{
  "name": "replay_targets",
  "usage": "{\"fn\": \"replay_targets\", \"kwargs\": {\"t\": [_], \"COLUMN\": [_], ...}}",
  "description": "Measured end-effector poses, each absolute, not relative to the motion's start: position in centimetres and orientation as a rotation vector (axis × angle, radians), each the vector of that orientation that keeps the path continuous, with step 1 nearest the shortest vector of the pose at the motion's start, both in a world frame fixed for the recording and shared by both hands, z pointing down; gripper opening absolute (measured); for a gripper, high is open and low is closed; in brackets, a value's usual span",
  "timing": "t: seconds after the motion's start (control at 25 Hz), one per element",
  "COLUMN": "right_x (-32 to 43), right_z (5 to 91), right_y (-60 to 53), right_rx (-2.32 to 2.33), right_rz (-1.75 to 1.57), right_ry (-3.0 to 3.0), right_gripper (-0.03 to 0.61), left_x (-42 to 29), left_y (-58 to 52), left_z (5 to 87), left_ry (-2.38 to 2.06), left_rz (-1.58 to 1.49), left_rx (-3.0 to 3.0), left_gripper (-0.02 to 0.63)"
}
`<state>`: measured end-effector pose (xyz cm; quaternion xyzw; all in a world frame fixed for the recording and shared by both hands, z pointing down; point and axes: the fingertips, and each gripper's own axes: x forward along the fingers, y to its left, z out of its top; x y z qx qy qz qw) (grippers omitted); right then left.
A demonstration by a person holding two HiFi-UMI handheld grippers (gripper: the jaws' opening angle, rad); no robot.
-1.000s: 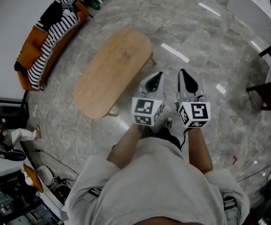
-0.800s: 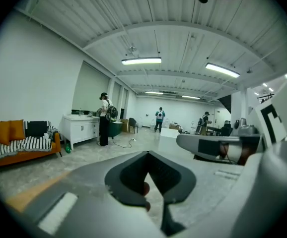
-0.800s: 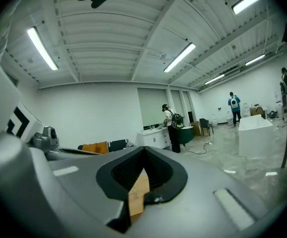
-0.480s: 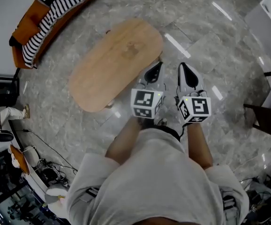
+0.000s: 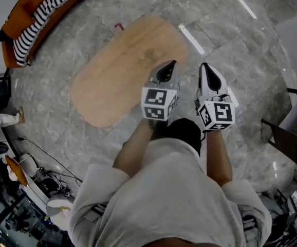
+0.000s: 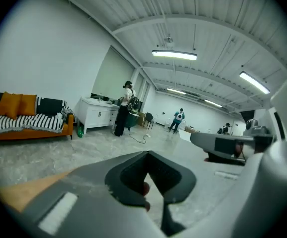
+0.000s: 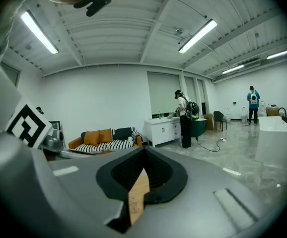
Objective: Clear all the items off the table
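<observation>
Beside table (image 5: 118, 73), hand-held grippers (image 5: 168, 66) (image 5: 205, 67) closed

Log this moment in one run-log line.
oval light-wood table: no items seen on top | left gripper: shut, empty | right gripper: shut, empty | task: nothing visible left to clear

We wore pale grey short-sleeved shirt (image 5: 174, 194). Our left gripper (image 5: 168, 66) and right gripper (image 5: 206, 67) were grey, dark-tipped, with black-and-white marker cubes (image 5: 158, 104).

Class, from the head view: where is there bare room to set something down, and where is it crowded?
The oval wooden table is bare all over, from the sofa side to the left claw. The marble floor beyond it is open too. Crowded: the cables and gear at lower left.
</observation>
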<state>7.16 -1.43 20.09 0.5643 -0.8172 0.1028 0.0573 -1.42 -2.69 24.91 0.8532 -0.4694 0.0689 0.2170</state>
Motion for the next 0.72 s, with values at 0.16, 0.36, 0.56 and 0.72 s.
{"fn": "replay_targets", "kwargs": {"t": [0.16,0.36,0.56,0.72], "right_x": [5.9,3.6,2.7,2.0], "right_z": [22.7,29.5,35.9,40.5], "right_y": [-4.6,-7.3,-8.2,-8.4], "right_rx": [1.651,1.513,1.384,1.33], "right_rz": [0.371,0.513,0.62,0.684], "right_ry": [-2.487,-2.513,-2.51,-2.489], "right_gripper": [0.006,0.006,0.006,0.006], "left_x": [-3.2,-4.1,-4.6,-5.9], "left_y": [-5.3,-7.3,-8.5,-8.4], "left_z": [27.9,33.9,38.2,41.6], "left_ry": [-1.341,-1.364,-1.387,-1.37], "left_rz": [0.193,0.272,0.361,0.416], "left_rx": [2.276,2.191,2.162,2.145], "left_gripper": [0.021,0.021,0.021,0.021]}}
